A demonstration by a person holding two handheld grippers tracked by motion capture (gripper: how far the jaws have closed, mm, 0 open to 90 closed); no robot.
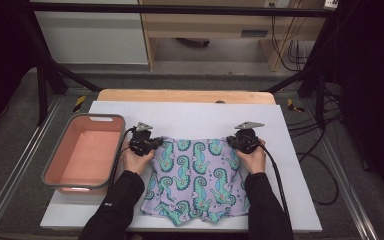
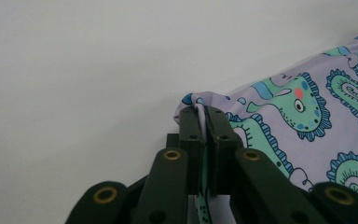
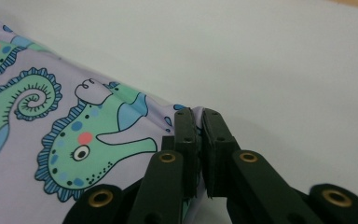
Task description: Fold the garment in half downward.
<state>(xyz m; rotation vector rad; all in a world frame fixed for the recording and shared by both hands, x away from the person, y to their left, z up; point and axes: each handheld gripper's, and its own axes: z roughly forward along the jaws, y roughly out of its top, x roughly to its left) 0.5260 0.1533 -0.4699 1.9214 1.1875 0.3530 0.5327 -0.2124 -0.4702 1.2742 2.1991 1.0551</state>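
Observation:
A pair of lilac shorts printed with teal seahorses lies flat on the white table sheet, waistband away from me. My left gripper is shut on the far left corner of the waistband; the fabric is pinched between its jaws. At the far right corner of the waistband my right gripper is shut too, with the cloth edge clamped between its jaws. A hand holds each gripper from below, forearms in black sleeves.
A pink plastic basin with a grey rim stands at the left edge of the sheet, beside my left hand. Bare white sheet stretches beyond the shorts to the wooden table edge. Black cables trail from both grippers.

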